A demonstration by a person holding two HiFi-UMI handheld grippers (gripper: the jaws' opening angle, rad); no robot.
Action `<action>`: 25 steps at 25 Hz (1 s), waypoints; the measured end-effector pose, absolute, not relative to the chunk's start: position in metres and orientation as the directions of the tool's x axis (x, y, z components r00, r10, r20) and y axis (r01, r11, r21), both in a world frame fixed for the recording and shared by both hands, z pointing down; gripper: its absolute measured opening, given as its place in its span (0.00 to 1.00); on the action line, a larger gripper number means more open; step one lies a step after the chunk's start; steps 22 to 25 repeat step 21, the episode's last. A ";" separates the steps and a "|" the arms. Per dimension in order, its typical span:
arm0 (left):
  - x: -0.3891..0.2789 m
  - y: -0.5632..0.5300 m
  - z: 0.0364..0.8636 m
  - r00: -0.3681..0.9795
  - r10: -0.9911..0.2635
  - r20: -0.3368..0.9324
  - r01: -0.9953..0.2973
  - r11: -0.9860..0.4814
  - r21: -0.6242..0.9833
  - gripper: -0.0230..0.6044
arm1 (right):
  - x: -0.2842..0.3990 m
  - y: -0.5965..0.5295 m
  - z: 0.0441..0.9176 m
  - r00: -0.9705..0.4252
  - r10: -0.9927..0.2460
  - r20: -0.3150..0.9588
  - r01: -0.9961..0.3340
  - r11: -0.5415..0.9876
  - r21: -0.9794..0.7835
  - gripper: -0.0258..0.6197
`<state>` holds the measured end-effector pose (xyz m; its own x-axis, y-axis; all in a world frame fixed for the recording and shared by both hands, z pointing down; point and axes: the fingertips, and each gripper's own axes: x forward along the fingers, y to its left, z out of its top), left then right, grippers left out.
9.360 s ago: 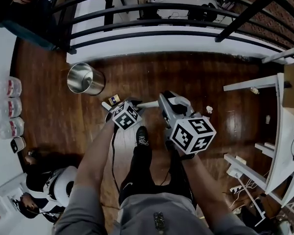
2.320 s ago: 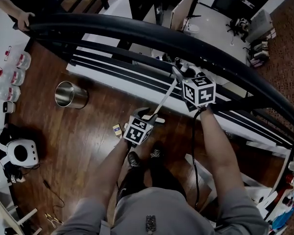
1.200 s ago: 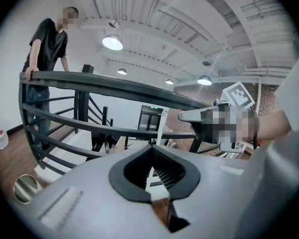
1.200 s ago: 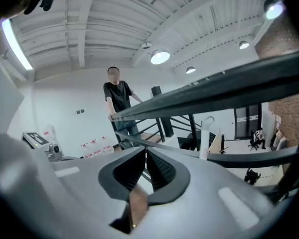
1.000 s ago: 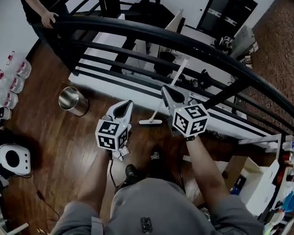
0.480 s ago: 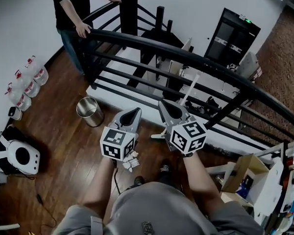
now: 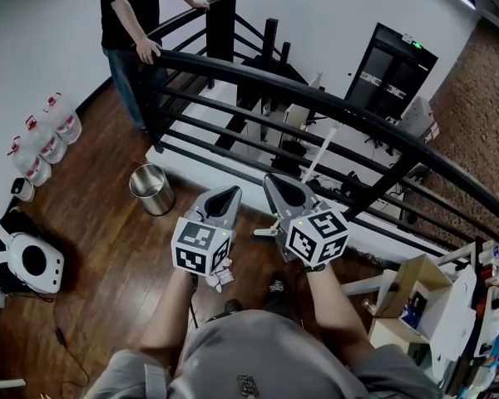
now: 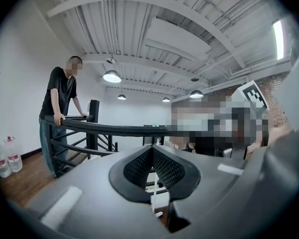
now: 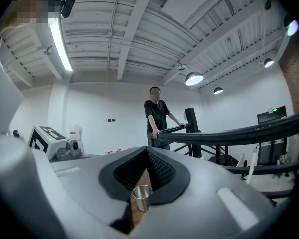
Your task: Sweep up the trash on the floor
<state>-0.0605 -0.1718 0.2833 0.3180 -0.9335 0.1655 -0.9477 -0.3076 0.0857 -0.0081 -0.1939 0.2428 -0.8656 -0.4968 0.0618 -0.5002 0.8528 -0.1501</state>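
dark wood floor [image 7: 100, 219], black railing [image 7: 316, 98], steel bin [image 7: 152, 189], white wall [image 7: 33, 40]

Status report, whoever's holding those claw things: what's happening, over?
Left gripper shut, empty. Right gripper shut, empty. Broom propped at railing, unheld; trash on floor. Metal bin aside, nothing blocking.

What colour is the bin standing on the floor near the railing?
The bin is shiny silver metal, seen most clearly in the head view.

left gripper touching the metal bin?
Apart. Head view: bare wood floor shows between the left gripper and the metal bin; jaws shut, empty.
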 end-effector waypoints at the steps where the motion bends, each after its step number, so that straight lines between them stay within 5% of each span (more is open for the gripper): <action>1: -0.060 -0.170 0.282 0.321 -0.933 0.164 -0.947 -0.311 0.086 0.05 | -0.009 -0.192 0.243 -0.866 -0.497 0.063 -0.500 0.853 -0.149 0.04; 25: -0.065 -0.162 0.280 0.331 -0.931 0.153 -0.944 -0.323 0.073 0.05 | -0.016 -0.183 0.235 -0.860 -0.507 0.053 -0.509 0.849 -0.138 0.04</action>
